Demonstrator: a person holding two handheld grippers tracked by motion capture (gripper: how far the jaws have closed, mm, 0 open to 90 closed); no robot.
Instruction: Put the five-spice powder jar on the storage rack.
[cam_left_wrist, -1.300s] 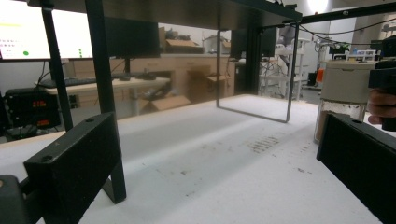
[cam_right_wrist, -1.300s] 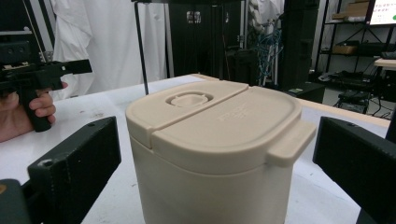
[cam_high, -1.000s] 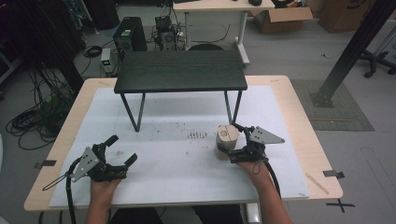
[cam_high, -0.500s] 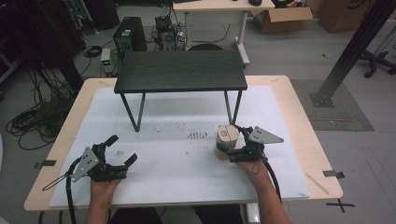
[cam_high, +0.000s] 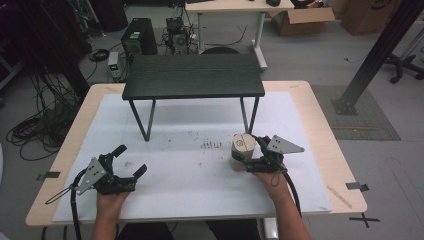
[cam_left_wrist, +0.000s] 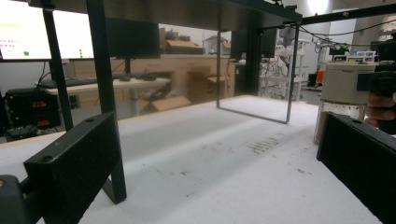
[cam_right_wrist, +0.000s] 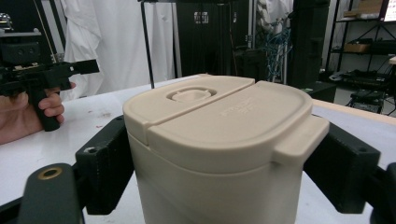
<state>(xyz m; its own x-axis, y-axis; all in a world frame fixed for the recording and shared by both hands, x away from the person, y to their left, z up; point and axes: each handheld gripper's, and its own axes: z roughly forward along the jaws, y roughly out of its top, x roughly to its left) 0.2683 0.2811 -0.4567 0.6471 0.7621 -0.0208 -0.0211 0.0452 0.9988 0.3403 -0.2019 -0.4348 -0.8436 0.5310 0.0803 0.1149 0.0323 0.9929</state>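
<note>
Gripping a beige jar (cam_high: 243, 149) just under its lid, the right gripper (cam_high: 248, 161) keeps it standing on the white mat (cam_high: 200, 180) right of centre, in front of the small black table (cam_high: 193, 76). The left gripper (cam_high: 131, 166), jaws spread and empty, rests near the mat's front-left corner. Since the lid overhangs the jaws, I judge that lifting might let the jar tilt or its lid pop.

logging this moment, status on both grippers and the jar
Left gripper open, empty, apart from jar. Right gripper shut on beige jar, upright on white mat. Black stand behind, nothing blocking.
</note>
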